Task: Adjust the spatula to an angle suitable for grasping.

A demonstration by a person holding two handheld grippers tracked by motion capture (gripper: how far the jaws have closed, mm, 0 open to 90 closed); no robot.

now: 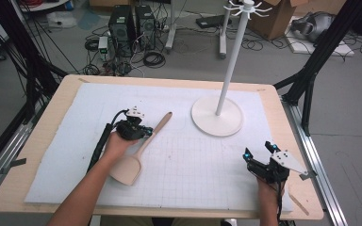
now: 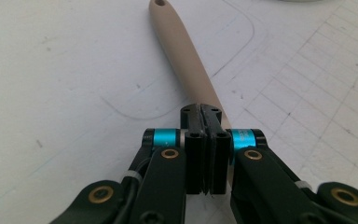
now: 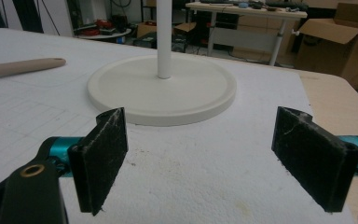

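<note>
Wooden table (image 1: 37, 155), nearly all covered by a white foam mat (image 1: 202, 155) with a faint grid drawn on its near-right part.

White hanger stand (image 1: 217, 115) sits on the mat right of centre, toward the far side: round flat base, thin upright pole, small hooks at the top. In the right gripper view the base lies straight ahead of the jaws, well apart from them.

Wooden spatula (image 1: 139, 150) lies flat on the mat, left of centre. Blade end is toward the person, handle runs diagonally away and to the right, its tip near the stand base but not touching. Handle has a small hole at the far end, clear in the left gripper view (image 2: 186, 60).

Left gripper (image 1: 143, 132) is over the spatula's handle, about midway along it. Jaws are pressed together; in the left gripper view they sit on top of the handle with no gap visible between the pads. Can't tell if they actually pinch it.

Right gripper (image 1: 260, 151) rests near the mat's near-right corner, well apart from the spatula. Jaws are spread wide, nothing between them but bare mat.
</note>
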